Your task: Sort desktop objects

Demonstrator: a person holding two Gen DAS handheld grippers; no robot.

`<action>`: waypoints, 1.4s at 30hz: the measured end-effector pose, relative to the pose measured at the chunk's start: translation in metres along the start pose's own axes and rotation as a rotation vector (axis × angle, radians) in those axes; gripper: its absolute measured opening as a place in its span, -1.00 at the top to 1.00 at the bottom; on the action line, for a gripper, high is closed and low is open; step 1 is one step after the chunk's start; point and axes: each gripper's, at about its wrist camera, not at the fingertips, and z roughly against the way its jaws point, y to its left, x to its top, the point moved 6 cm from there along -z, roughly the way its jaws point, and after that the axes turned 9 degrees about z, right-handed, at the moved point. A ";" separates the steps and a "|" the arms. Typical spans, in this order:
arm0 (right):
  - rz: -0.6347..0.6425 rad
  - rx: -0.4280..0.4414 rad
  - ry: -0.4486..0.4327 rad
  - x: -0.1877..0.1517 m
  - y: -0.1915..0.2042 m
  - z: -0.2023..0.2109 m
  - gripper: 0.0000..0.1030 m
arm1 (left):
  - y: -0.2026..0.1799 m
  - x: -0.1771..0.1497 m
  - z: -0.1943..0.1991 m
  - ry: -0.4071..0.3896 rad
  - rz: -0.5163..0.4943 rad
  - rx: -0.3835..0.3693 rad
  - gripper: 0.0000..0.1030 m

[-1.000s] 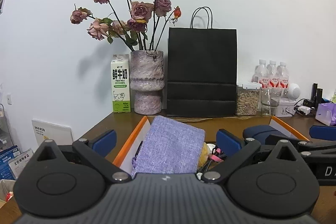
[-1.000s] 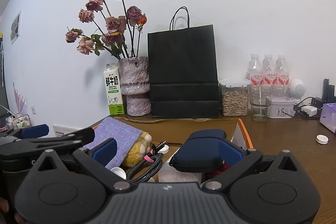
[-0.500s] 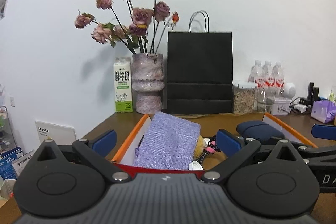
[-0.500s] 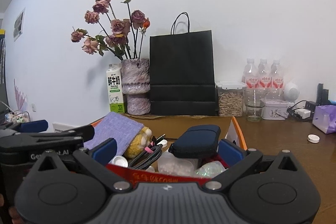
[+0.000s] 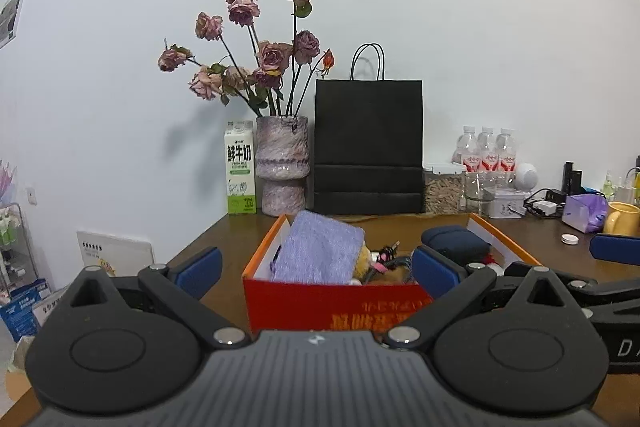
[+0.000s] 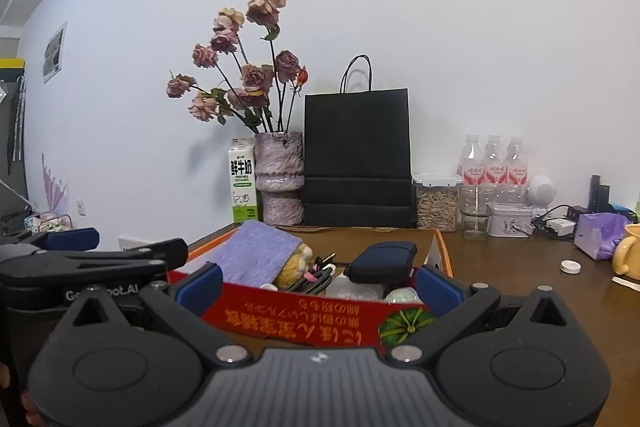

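A red and orange cardboard box (image 5: pixel 320 299) stands on the brown desk, also in the right wrist view (image 6: pixel 304 315). It holds a purple cloth pouch (image 5: pixel 320 247), a dark blue case (image 5: pixel 456 241), a yellow plush toy (image 6: pixel 294 263), cables and small items. My left gripper (image 5: pixel 316 269) is open and empty, in front of the box. My right gripper (image 6: pixel 318 285) is open and empty, just before the box's near wall. Each gripper shows at the edge of the other's view.
At the back stand a milk carton (image 5: pixel 240 169), a vase of dried roses (image 5: pixel 282 167), a black paper bag (image 5: pixel 368 147), a jar (image 5: pixel 442 189), water bottles (image 5: pixel 486 149). A purple tissue pack (image 6: pixel 600 235), yellow mug (image 6: pixel 628 255) and white cap (image 6: pixel 570 266) lie right.
Both grippers have drawn back from over the box toward me. The box's red front wall now shows; the box contents look unchanged.
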 end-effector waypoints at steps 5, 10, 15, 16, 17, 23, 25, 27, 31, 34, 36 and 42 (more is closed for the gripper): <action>-0.001 0.004 0.036 -0.010 0.011 0.034 -1.00 | 0.004 -0.015 0.031 0.044 0.005 0.018 -1.00; -0.022 0.017 0.089 -0.025 0.021 0.062 -1.00 | 0.008 -0.029 0.057 0.095 0.009 0.033 -1.00; -0.022 0.015 0.118 -0.036 0.030 0.085 -1.00 | 0.011 -0.040 0.076 0.120 0.010 0.034 -1.00; -0.020 0.015 0.122 -0.038 0.031 0.088 -1.00 | 0.012 -0.041 0.077 0.129 0.009 0.033 -1.00; -0.021 0.015 0.127 -0.040 0.032 0.090 -1.00 | 0.012 -0.043 0.077 0.139 0.006 0.036 -1.00; -0.035 0.019 0.152 -0.046 0.034 0.089 -1.00 | 0.013 -0.046 0.077 0.151 -0.003 0.042 -1.00; -0.032 0.015 0.151 -0.046 0.034 0.089 -1.00 | 0.012 -0.046 0.077 0.151 -0.004 0.042 -1.00; -0.033 0.015 0.152 -0.046 0.033 0.089 -1.00 | 0.011 -0.047 0.078 0.152 -0.005 0.044 -1.00; -0.031 0.013 0.152 -0.046 0.033 0.089 -1.00 | 0.011 -0.046 0.078 0.151 -0.005 0.047 -1.00; -0.031 0.013 0.152 -0.045 0.033 0.089 -1.00 | 0.012 -0.045 0.079 0.152 -0.005 0.047 -1.00; -0.030 0.013 0.151 -0.045 0.033 0.090 -1.00 | 0.012 -0.045 0.078 0.150 -0.005 0.046 -1.00; -0.028 0.011 0.150 -0.045 0.033 0.091 -1.00 | 0.012 -0.045 0.078 0.151 -0.006 0.047 -1.00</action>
